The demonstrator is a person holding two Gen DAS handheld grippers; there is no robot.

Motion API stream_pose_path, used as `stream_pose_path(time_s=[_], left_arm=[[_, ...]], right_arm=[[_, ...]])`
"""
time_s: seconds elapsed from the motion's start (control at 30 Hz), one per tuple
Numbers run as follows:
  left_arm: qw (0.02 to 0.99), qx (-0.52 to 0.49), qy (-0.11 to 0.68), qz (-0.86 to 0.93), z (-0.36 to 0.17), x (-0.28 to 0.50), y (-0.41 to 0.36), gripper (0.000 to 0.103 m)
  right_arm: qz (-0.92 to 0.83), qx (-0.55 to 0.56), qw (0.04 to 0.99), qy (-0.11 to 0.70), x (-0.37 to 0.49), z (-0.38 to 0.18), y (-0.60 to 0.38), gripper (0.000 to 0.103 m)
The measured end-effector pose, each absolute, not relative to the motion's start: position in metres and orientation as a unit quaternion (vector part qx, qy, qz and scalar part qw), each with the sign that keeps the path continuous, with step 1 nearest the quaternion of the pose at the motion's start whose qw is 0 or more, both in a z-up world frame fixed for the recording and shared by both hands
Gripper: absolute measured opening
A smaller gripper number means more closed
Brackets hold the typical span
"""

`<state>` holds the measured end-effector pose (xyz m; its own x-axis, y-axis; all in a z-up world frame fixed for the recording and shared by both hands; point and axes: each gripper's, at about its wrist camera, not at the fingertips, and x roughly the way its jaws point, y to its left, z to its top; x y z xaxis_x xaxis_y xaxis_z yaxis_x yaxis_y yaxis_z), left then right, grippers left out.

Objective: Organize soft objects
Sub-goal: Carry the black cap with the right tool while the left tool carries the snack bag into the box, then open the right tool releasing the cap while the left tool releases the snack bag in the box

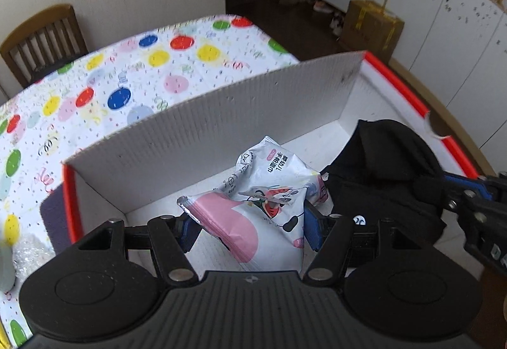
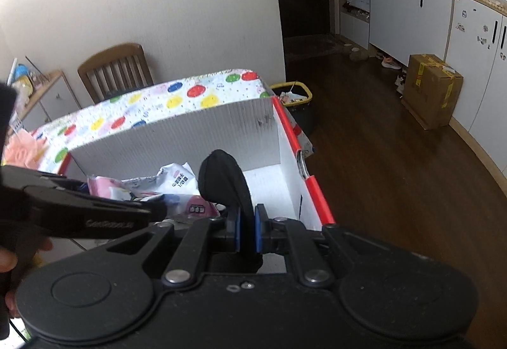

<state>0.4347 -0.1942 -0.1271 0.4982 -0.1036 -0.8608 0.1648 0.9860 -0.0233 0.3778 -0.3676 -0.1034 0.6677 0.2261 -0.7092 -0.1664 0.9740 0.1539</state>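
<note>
Two grippers inside box [image 1: 221,114], fingers [image 1: 312,230] clear of walls

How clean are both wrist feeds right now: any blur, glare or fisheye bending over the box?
Left wrist: sharp on the wet-wipes pack; black cloth reads as detailless dark; box wall bows from fisheye. Right wrist: the left gripper is motion-smeared; room soft, no glare.

Inside the box [image 1: 202,127], on the table [image 1: 126,70]: a packet [image 1: 266,190] left, a cloth [image 1: 386,165] right, apparently touching. Behind the table, a chair [image 1: 44,41]; on the floor off to the right, a carton [image 2: 431,89] beside cabinets [image 2: 408,16].
</note>
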Motion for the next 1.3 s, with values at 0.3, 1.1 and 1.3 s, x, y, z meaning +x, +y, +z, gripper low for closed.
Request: stream_pose_path(time_s=[0.3,1.1,1.3], left_arm=[[0.856,0.012,0.512,-0.075,-0.138,0.447,-0.192,0.065],[0.86,-0.012,0.505,-0.076,-0.124,0.436,-0.185,0.088],[0.874,-0.007,0.478,-0.087,-0.106,0.421,-0.18,0.097]], right_arm=[[0.117,0.015,0.901,0.419,0.384,-0.114,-0.363,0.009],[0.132,-0.014,0.897,0.422,0.378,-0.113,-0.357,0.048],[0.139,-0.007,0.9,0.412,0.369,-0.099,-0.361,0.056]])
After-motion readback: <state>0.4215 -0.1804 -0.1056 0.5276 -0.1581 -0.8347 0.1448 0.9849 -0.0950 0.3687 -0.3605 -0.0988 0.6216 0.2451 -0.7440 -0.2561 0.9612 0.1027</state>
